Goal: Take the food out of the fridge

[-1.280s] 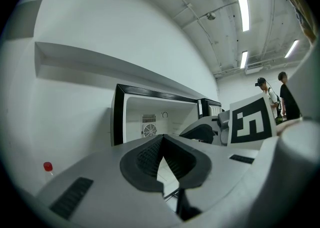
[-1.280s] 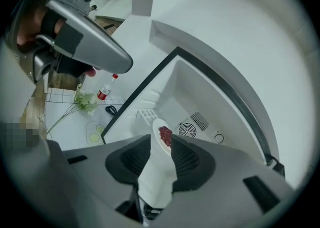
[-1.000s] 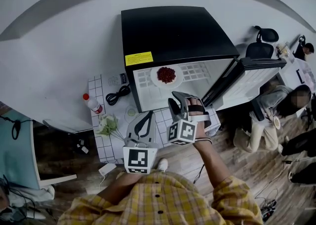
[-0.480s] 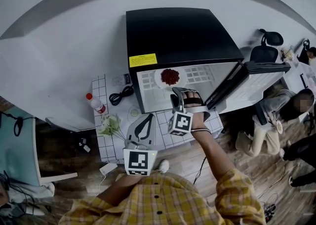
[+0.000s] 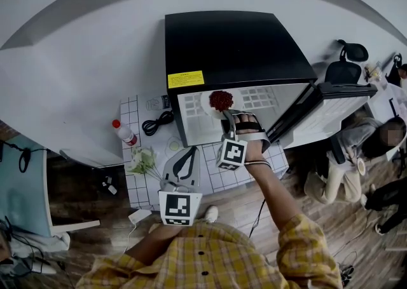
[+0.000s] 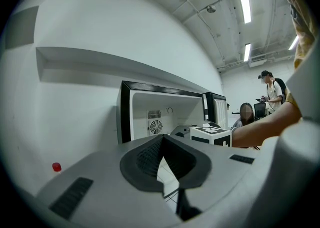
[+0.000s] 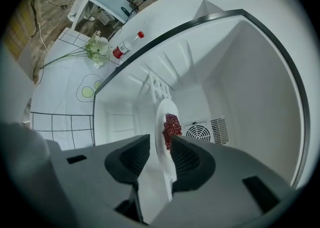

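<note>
A black mini fridge [image 5: 235, 40] stands open on the floor. On its wire shelf sits a white plate [image 5: 210, 105] with a heap of red food [image 5: 221, 99]. My right gripper [image 5: 238, 116] reaches into the fridge. In the right gripper view the plate's [image 7: 162, 117] rim lies between the jaws of this gripper [image 7: 157, 149], which are closing; a gap still shows beside the left pad. The red food [image 7: 171, 127] lies just past the jaws. My left gripper [image 5: 186, 154] hangs low in front of the fridge over the mat, its jaws [image 6: 161, 144] closed on nothing.
The fridge door [image 5: 318, 100] stands swung open to the right. On the checkered mat [image 5: 143, 186] to the left lie a red-capped bottle [image 5: 122, 132], a black cable [image 5: 156, 121] and white flowers [image 5: 141, 162]. People [image 5: 356, 148] sit at the right, near an office chair [image 5: 346, 65].
My right gripper has moved forward and down into the fridge, and the plate's rim now sits between its jaws. The left gripper has stayed where it was.
</note>
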Action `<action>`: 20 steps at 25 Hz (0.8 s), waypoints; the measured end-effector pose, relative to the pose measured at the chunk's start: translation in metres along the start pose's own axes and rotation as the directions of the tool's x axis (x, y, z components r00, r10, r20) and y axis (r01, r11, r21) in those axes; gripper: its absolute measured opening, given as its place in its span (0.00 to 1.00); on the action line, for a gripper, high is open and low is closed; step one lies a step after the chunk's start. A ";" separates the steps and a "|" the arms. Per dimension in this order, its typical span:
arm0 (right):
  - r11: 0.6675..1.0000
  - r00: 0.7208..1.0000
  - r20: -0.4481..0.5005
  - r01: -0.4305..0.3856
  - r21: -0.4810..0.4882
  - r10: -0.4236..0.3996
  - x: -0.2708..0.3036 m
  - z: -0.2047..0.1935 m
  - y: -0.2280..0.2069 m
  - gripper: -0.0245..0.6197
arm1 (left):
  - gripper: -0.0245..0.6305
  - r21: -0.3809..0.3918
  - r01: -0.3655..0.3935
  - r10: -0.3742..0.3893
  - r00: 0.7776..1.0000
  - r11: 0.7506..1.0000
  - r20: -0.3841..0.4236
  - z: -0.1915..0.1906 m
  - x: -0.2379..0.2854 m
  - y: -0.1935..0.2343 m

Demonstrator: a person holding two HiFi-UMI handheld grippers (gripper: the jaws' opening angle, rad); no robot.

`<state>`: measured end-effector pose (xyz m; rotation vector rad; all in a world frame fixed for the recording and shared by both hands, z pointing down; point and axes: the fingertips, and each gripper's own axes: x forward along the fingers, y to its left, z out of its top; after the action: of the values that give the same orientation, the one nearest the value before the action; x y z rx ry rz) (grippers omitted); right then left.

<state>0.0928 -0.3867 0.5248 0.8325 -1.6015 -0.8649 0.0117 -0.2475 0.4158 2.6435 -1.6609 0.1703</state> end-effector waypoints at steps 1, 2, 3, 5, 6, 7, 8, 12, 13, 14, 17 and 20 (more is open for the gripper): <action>1.000 1.000 -0.002 0.001 -0.007 -0.001 0.001 -0.001 0.000 0.23 | 0.05 0.005 0.000 0.000 1.000 1.000 0.001 0.000 0.000 0.000; 1.000 1.000 -0.006 0.002 -0.017 -0.002 0.003 -0.002 0.002 0.21 | 0.05 0.004 0.000 0.000 1.000 1.000 0.000 0.000 0.001 0.000; 1.000 1.000 -0.010 0.001 -0.026 -0.002 0.005 -0.003 0.003 0.20 | 0.05 0.002 0.000 0.000 1.000 1.000 -0.002 -0.001 0.001 0.000; 0.999 1.000 -0.013 0.008 -0.042 -0.009 0.006 -0.004 0.005 0.19 | 0.05 0.000 -0.003 0.003 1.000 1.000 -0.007 -0.002 0.001 0.001; 0.999 1.000 -0.012 0.022 -0.046 -0.022 0.005 -0.004 0.003 0.16 | 0.05 -0.003 -0.006 0.006 1.000 1.000 -0.010 -0.003 0.001 0.001; 0.998 0.999 -0.010 0.038 -0.045 -0.038 0.004 -0.003 0.001 0.11 | 0.05 -0.003 -0.008 0.008 1.000 1.000 -0.011 -0.004 0.001 0.002; 0.998 0.999 -0.008 0.051 -0.041 -0.051 0.003 -0.003 -0.002 0.08 | 0.05 0.000 -0.007 0.007 1.000 1.000 -0.012 -0.004 0.001 0.003; 0.997 0.998 -0.005 0.065 -0.044 -0.066 -0.003 0.000 -0.005 0.07 | 0.05 -0.010 -0.009 0.008 1.000 1.000 -0.020 -0.007 0.000 0.003; 0.996 0.997 -0.004 0.074 -0.050 -0.075 -0.004 0.000 -0.004 0.07 | 0.05 -0.014 -0.008 0.008 1.000 1.000 -0.021 -0.007 0.000 0.003; 0.995 0.997 -0.002 0.083 -0.056 -0.083 -0.005 -0.001 -0.003 0.07 | 0.05 -0.014 -0.007 0.007 1.000 1.000 -0.020 -0.007 0.000 0.002; 0.993 0.995 0.006 0.098 -0.059 -0.098 -0.007 0.000 -0.003 0.07 | 0.05 0.001 -0.002 0.002 1.000 1.000 -0.015 -0.006 0.000 0.002; 0.991 0.994 0.006 0.114 -0.068 -0.113 -0.011 0.000 -0.006 0.07 | 0.05 -0.005 0.001 -0.001 1.000 1.000 -0.020 -0.007 -0.001 0.001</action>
<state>0.0950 -0.3798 0.5146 0.8807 -1.5294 -0.9966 0.0094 -0.2463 0.4228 2.6300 -1.6519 0.1920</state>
